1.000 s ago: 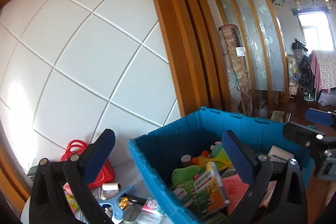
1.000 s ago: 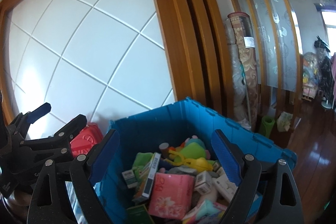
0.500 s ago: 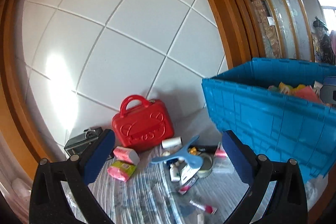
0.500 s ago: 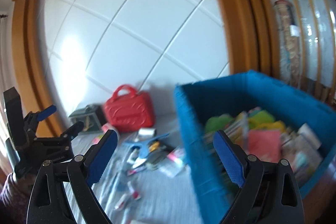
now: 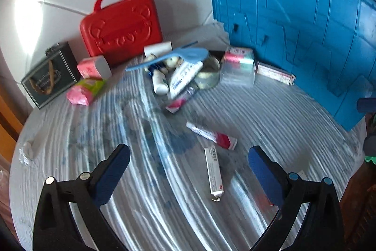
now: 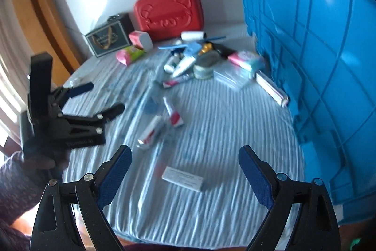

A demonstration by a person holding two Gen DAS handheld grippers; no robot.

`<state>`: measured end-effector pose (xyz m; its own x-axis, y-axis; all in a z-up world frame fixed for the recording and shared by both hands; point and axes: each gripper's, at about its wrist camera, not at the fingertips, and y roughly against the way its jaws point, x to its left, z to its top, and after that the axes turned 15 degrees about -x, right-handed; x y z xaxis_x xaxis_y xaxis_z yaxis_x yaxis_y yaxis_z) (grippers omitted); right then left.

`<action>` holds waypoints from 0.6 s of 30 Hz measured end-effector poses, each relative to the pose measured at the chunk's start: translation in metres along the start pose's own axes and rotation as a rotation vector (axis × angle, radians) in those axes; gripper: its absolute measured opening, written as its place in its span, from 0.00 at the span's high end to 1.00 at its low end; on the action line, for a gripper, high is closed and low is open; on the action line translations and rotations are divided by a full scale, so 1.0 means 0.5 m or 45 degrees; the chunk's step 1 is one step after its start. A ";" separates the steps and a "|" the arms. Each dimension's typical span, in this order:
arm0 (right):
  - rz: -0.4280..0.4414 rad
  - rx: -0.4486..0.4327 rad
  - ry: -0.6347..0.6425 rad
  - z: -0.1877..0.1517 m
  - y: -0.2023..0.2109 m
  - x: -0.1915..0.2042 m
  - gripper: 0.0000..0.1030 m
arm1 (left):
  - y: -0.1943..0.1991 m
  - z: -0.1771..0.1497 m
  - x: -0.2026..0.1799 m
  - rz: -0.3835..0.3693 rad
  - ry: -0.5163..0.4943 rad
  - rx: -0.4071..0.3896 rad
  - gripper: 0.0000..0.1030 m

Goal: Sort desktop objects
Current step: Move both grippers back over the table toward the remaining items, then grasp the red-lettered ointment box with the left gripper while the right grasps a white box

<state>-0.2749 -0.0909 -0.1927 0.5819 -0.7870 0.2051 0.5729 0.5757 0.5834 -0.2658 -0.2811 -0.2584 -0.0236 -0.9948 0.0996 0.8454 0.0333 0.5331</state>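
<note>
Over the near part of the striped tablecloth [image 6: 223,109] both of your grippers hang wide apart and hold nothing: the left gripper [image 5: 189,171] above a white tube [image 5: 214,177], the right gripper [image 6: 184,168] above a flat white box [image 6: 182,179]. At the far edge stand a red case [image 5: 121,24] and a dark box [image 5: 48,77], with a heap of small items [image 5: 181,72] before them. Along the right edge stands the blue crate [image 6: 312,62].

Seemingly empty right tool [image 6: 184,169], spread.
</note>
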 end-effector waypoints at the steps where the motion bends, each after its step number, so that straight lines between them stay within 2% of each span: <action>1: 0.000 0.011 -0.007 -0.002 -0.004 -0.008 0.09 | -0.028 -0.015 -0.007 -0.040 0.018 0.046 0.04; 6: 0.023 0.055 0.017 -0.024 -0.025 -0.033 0.09 | -0.123 -0.064 -0.034 -0.120 0.063 0.204 0.33; 9: 0.050 0.088 0.017 -0.038 -0.056 -0.049 0.10 | -0.141 -0.080 -0.040 -0.123 0.073 0.244 0.38; 10: 0.069 0.095 0.018 -0.045 -0.065 -0.054 0.10 | -0.146 -0.085 -0.041 -0.135 0.085 0.265 0.45; 13: 0.120 0.126 0.057 -0.060 -0.088 -0.061 0.17 | -0.158 -0.098 -0.040 -0.153 0.095 0.319 0.58; 14: 0.148 0.141 0.078 -0.065 -0.095 -0.060 0.22 | -0.162 -0.103 -0.037 -0.163 0.107 0.337 0.65; 18: 0.299 0.204 0.263 -0.094 -0.124 -0.040 0.26 | -0.158 -0.105 -0.026 -0.189 0.119 0.349 0.72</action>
<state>-0.2948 -0.1004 -0.2696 0.8009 -0.5662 0.1947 0.3214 0.6809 0.6581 -0.3043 -0.2757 -0.3462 -0.0758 -0.9949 -0.0670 0.6611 -0.1004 0.7436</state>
